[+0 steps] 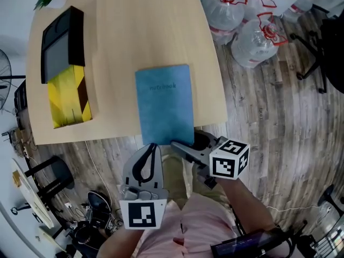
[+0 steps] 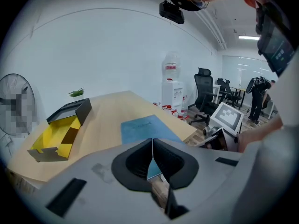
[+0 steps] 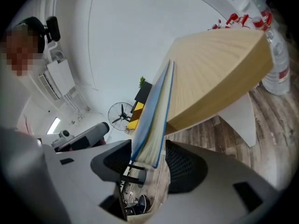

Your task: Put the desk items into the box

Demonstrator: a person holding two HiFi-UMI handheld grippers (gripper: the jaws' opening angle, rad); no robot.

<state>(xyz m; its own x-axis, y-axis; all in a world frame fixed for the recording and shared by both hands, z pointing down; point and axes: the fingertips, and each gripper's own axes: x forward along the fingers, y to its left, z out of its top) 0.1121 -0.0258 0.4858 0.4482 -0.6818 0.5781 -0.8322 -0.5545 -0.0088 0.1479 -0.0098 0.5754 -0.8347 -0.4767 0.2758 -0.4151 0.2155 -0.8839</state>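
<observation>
1. The worktop (image 1: 134,31) is pale wood with a smooth grain and a rounded outline.
2. A flat, rectangular notebook (image 1: 164,104) with a matt blue cover lies on the worktop, its near end hanging over the edge.
3. The right claw (image 1: 177,144) is clamped on that overhanging end. In the right gripper view the cream page block and blue covers sit between the dark ribbed pads of the right claw (image 3: 149,157).
4. The left claw (image 1: 152,147) hovers just beside the notebook's near left corner. Its black pads are pressed together with nothing between them.
5. The box (image 1: 62,74) lies well apart at the worktop's left. It is long cardboard, yellow inside, with a black flap open at its far end.
6. Clear plastic bottles (image 1: 252,31) with red handles rest on the grey plank floor (image 1: 269,122).
</observation>
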